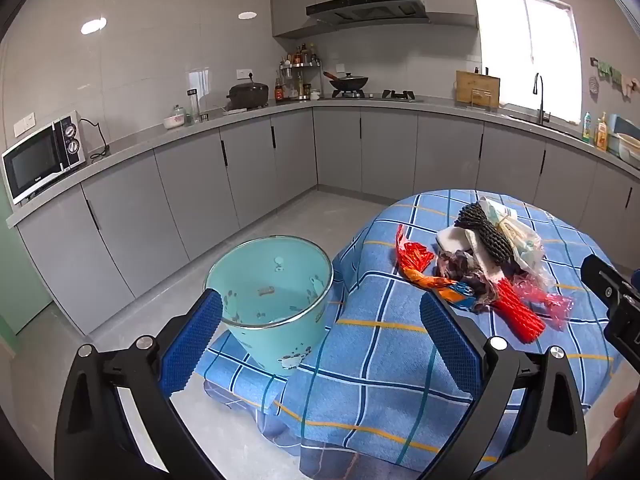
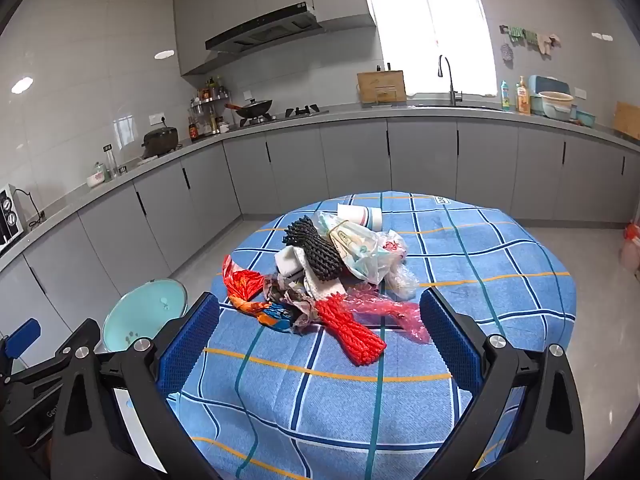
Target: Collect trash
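Trash pile (image 2: 320,276) sits mid-frame, dead ahead of the open, empty right gripper (image 2: 320,340); left gripper (image 1: 320,340), also open, faces the bin (image 1: 272,300).

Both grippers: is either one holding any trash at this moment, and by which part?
Nothing is held. The left gripper and right gripper are both open and empty; the trash pile lies untouched on the table.

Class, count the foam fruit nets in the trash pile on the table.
2: a black net atop the pile's middle, and a red net at its near edge. Others may be hidden underneath.
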`<state>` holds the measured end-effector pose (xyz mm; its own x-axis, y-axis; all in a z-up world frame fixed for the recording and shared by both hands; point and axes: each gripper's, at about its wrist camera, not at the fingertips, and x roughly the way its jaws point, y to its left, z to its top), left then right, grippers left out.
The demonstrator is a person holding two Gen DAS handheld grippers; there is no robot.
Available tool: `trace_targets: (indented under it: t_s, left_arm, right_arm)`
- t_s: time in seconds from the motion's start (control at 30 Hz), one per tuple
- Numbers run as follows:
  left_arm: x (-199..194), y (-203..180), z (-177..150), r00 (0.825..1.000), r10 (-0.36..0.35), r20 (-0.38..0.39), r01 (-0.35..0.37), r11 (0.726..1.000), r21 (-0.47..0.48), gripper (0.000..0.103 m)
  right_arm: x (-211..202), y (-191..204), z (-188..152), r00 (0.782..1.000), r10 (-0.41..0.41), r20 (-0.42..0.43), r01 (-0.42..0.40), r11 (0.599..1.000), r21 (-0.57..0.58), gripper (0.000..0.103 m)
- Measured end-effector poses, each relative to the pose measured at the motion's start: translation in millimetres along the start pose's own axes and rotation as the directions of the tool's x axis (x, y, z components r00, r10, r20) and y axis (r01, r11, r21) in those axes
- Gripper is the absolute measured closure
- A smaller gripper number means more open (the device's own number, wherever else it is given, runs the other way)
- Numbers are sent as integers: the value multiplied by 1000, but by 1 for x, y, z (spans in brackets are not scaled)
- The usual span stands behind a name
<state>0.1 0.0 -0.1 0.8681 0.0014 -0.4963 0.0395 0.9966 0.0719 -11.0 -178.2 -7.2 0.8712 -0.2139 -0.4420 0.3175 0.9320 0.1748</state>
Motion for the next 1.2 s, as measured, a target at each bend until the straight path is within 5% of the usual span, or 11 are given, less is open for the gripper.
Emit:
trace_targets:
  t_s: [1.2]
  left_arm:
    - [6,1,-3,999,-5,-34,5,1000,0,6]
  right_arm:
    - [7,-3,-3,1000,1,-21,-1,1000,1,4]
